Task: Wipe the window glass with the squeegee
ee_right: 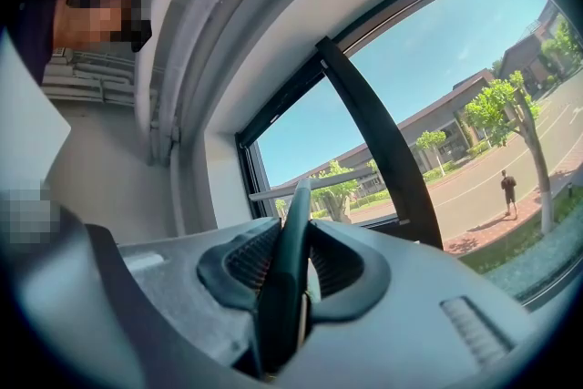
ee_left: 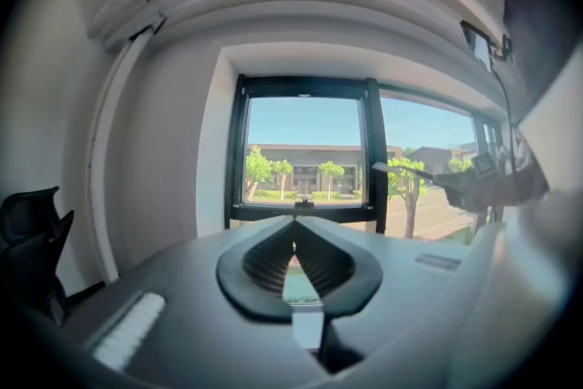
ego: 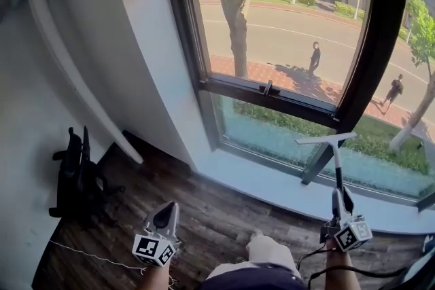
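Observation:
My right gripper [ego: 342, 204] is shut on the dark handle of the squeegee [ego: 336, 166], holding it upright. Its pale blade [ego: 325, 139] crosses in front of the lower window glass [ego: 272, 136], short of the pane as far as I can tell. In the right gripper view the handle [ee_right: 290, 260] runs up between the jaws to the blade [ee_right: 310, 184]. My left gripper [ego: 165, 214] hangs low over the floor, shut with nothing in it; in the left gripper view its jaws meet at the tips [ee_left: 295, 228]. The squeegee [ee_left: 410, 170] shows at that view's right.
A black window frame [ego: 370, 44] splits the glass, with a latch [ego: 268, 87] on the crossbar and a pale sill [ego: 272, 190] below. A black office chair [ego: 75, 173] stands at left on the wood floor. A cable [ego: 88, 255] trails near my knee [ego: 268, 251].

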`<state>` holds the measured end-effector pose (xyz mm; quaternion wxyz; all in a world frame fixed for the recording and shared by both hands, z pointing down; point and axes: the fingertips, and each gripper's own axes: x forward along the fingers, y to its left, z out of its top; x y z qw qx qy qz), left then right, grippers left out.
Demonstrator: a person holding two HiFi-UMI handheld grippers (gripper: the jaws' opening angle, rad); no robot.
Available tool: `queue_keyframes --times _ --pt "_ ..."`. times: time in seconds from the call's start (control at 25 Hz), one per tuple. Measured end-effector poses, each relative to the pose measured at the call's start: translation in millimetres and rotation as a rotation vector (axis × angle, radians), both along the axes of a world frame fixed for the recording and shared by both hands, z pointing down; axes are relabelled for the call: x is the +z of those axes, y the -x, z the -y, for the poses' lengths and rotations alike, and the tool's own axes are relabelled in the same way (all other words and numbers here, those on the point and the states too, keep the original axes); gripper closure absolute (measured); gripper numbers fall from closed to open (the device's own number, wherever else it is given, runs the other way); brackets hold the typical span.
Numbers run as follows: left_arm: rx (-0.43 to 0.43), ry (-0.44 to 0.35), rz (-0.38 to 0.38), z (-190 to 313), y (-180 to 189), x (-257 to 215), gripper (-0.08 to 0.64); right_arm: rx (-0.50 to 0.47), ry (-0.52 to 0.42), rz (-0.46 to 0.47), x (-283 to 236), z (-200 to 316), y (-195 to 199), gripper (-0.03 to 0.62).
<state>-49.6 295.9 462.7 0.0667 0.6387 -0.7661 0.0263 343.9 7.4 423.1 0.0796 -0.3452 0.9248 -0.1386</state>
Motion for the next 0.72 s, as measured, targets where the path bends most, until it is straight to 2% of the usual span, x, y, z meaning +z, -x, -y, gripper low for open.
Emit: queue_keyframes --times 0.28,0.44,0.72 --pt "0.033 0.008 0.014 29.7 25.2 1.7 0.569 0.032 0.007 0.001 4.5 37.3 24.4 0.491" --pt "0.025 0.019 0.034 43.5 47.1 -9.1 0.569 0.067 0.017 0.034 8.1 69.6 38.3 0.491" --pt "-0.013 0.035 0.026 86.1 93.1 -22.3 0.568 0.056 0.007 0.044 -3.4 114.5 85.1 0.491"
